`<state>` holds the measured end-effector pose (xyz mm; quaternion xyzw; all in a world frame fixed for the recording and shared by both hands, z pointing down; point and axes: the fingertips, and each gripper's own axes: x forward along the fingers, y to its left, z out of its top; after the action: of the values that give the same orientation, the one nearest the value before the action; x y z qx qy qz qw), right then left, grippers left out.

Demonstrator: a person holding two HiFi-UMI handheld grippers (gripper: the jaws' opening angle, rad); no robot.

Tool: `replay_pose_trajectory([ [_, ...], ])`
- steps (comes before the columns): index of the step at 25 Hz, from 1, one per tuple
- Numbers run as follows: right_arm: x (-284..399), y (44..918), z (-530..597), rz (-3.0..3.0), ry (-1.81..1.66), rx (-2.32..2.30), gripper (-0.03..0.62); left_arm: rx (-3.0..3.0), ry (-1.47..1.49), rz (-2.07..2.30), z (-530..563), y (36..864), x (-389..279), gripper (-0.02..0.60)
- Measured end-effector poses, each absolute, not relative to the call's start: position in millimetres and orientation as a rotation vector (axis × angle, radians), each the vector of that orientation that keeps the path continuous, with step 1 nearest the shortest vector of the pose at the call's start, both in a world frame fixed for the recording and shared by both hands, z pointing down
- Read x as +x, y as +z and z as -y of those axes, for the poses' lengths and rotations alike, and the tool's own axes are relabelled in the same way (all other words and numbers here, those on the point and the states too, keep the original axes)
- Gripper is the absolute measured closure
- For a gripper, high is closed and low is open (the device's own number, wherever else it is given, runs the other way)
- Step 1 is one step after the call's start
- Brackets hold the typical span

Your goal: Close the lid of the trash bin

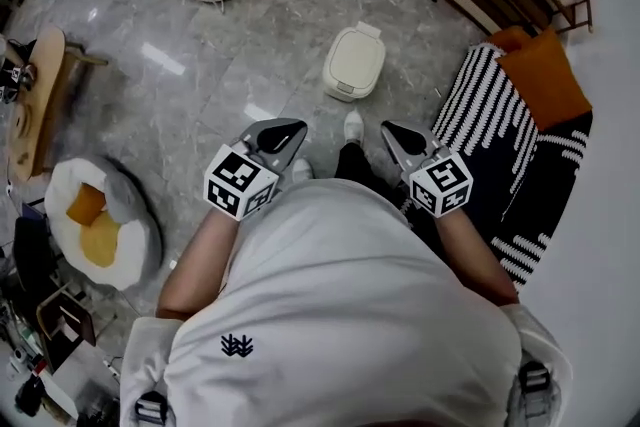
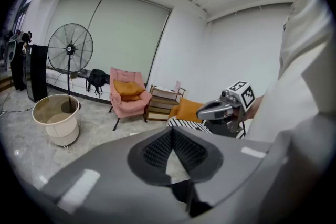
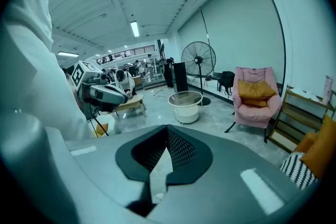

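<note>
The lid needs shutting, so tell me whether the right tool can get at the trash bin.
Probably yes, with a bend forward: the right tool, shut and empty, hangs short of the trash bin, with only floor between them.

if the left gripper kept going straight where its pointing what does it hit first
Nothing close: the left gripper aims level, likely above the trash bin. The line seems to end near the wooden shelf beside the pink armchair, though depth is unclear.

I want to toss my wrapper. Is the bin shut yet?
Looks done: the lid seems to lie flat on the trash bin. In hand: nothing; the left gripper and right gripper are shut, empty, away from it. Left: nothing I can see.
</note>
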<state>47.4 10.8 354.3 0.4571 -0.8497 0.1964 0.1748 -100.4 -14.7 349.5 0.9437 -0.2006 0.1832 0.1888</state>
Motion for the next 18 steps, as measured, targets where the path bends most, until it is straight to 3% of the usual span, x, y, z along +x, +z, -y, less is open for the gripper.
replay_pose_trajectory([
  [18, 34.9, 342.8, -58.1, 2.423, 0.527, 1.370, 0.593, 2.664, 0.540, 0.538, -26.6, 352.1, -118.6, 0.526],
])
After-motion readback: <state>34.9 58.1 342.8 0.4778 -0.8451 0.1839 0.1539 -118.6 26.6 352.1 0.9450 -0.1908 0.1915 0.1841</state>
